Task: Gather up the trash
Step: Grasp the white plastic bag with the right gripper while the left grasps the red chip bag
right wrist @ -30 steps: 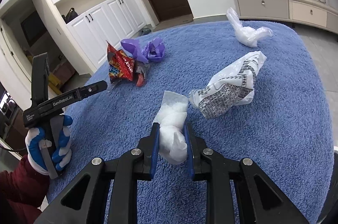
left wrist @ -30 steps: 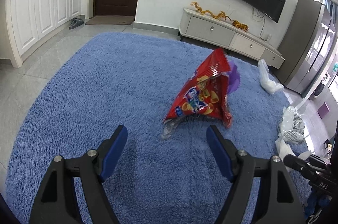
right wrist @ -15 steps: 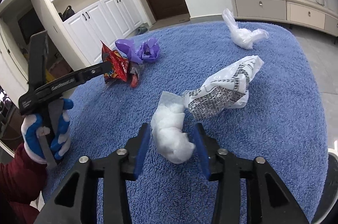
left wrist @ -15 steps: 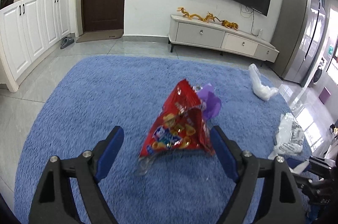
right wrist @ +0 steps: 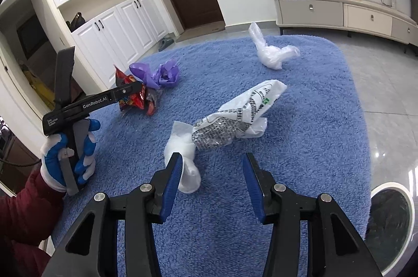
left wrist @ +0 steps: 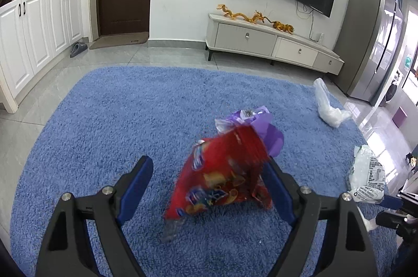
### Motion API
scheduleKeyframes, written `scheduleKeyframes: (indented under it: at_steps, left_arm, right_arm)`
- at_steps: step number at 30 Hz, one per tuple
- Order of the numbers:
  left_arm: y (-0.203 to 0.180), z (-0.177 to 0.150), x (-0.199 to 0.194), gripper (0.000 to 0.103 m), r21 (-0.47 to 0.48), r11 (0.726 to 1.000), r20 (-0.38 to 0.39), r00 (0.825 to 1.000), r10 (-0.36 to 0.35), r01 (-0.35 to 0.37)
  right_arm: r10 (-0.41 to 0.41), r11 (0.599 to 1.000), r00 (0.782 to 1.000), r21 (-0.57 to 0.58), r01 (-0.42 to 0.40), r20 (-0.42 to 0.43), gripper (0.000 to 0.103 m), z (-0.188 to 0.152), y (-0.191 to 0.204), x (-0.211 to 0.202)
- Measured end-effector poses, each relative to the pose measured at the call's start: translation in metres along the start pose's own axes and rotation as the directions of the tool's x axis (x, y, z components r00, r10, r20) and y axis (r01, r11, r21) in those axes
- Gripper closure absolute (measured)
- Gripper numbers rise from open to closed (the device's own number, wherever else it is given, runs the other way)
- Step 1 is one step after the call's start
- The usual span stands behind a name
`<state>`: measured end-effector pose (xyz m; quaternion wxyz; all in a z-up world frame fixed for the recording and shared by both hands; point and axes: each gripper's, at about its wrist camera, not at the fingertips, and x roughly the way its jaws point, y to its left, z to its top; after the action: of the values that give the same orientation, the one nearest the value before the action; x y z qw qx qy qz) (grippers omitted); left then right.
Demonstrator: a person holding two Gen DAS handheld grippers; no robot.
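A red snack bag (left wrist: 222,180) stands on the blue rug (left wrist: 117,125), with a purple bag (left wrist: 263,128) just behind it. My left gripper (left wrist: 209,180) is open, its fingers on either side of the red bag. In the right wrist view the red bag (right wrist: 130,96) and purple bag (right wrist: 159,74) lie at the left. My right gripper (right wrist: 211,180) is open and empty; a white crumpled wad (right wrist: 183,159) lies by its left finger, released. A printed white bag (right wrist: 235,117) lies just beyond.
A clear white plastic bag (right wrist: 271,55) lies at the rug's far side. A TV cabinet (left wrist: 269,41) stands against the far wall, white cupboards (left wrist: 31,23) at the left. A round dark bin (right wrist: 389,214) sits at the right wrist view's lower right, off the rug.
My right gripper opened and let go of the white wad, which now lies on the rug. My left gripper moved forward until the red snack bag sits between its open fingers.
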<state>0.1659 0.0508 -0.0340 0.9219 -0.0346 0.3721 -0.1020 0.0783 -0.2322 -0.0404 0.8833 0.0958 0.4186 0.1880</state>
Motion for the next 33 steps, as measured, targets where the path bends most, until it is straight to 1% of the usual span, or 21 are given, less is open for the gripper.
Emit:
scheduleKeyframes:
  at_steps: [7,11,12,14,15,18,20,21,23,29,31,32,33]
  left_arm:
    - [0.007,0.0,0.007,0.02,-0.03,0.999,-0.024,0.999,-0.032,0.032]
    - [0.009,-0.001,0.01,0.022,-0.043,0.998,-0.032,0.998,-0.052,0.051]
    - [0.009,-0.001,0.011,0.024,-0.044,0.997,-0.034,0.998,-0.059,0.057]
    - [0.01,-0.002,0.013,0.036,-0.046,0.997,-0.048,0.996,-0.07,0.068]
    - [0.01,-0.003,0.015,0.04,-0.048,0.996,-0.058,0.995,-0.075,0.073]
    - [0.008,-0.004,0.016,0.047,-0.05,0.996,-0.068,0.994,-0.08,0.076]
    - [0.006,-0.006,0.015,0.056,-0.045,0.995,-0.073,0.993,-0.09,0.087]
    - [0.006,-0.006,0.014,0.057,-0.044,0.995,-0.073,0.993,-0.092,0.089]
    - [0.006,-0.009,0.01,0.064,-0.05,0.995,-0.07,0.993,-0.093,0.089]
    - [0.012,-0.018,-0.003,0.07,-0.083,0.991,-0.07,0.991,-0.113,0.107]
    - [0.012,-0.021,-0.008,0.071,-0.078,0.992,-0.066,0.992,-0.108,0.103]
    - [0.011,-0.022,-0.01,0.073,-0.076,0.992,-0.065,0.992,-0.105,0.1]
    - [0.011,-0.024,-0.013,0.074,-0.074,0.992,-0.063,0.993,-0.102,0.097]
  right_arm:
    - [0.029,1.0,0.999,0.004,-0.029,-0.024,0.055,-0.002,0.005,0.013]
    - [0.039,0.999,0.999,0.005,-0.039,-0.026,0.055,-0.001,0.01,0.016]
    - [0.041,0.999,0.999,0.005,-0.041,-0.026,0.055,-0.001,0.01,0.016]
    - [0.046,0.999,0.999,0.005,-0.046,-0.026,0.055,0.0,0.011,0.017]
    - [0.047,0.999,0.999,0.006,-0.047,-0.026,0.055,0.001,0.011,0.017]
    - [0.053,0.999,0.998,0.003,-0.053,-0.027,0.055,0.002,0.013,0.018]
    - [0.059,0.998,0.998,0.002,-0.059,-0.028,0.055,0.002,0.014,0.019]
    - [0.061,0.998,0.998,0.0,-0.061,-0.028,0.055,0.002,0.015,0.02]
    - [0.064,0.998,0.998,-0.005,-0.064,-0.03,0.055,0.001,0.017,0.022]
    - [0.078,0.997,0.996,-0.018,-0.079,-0.045,0.057,-0.002,0.025,0.03]
    - [0.072,0.997,0.996,-0.02,-0.073,-0.047,0.065,-0.004,0.026,0.032]
    - [0.069,0.997,0.997,-0.018,-0.069,-0.045,0.067,-0.005,0.026,0.032]
    - [0.068,0.997,0.997,-0.015,-0.069,-0.041,0.072,-0.005,0.026,0.032]
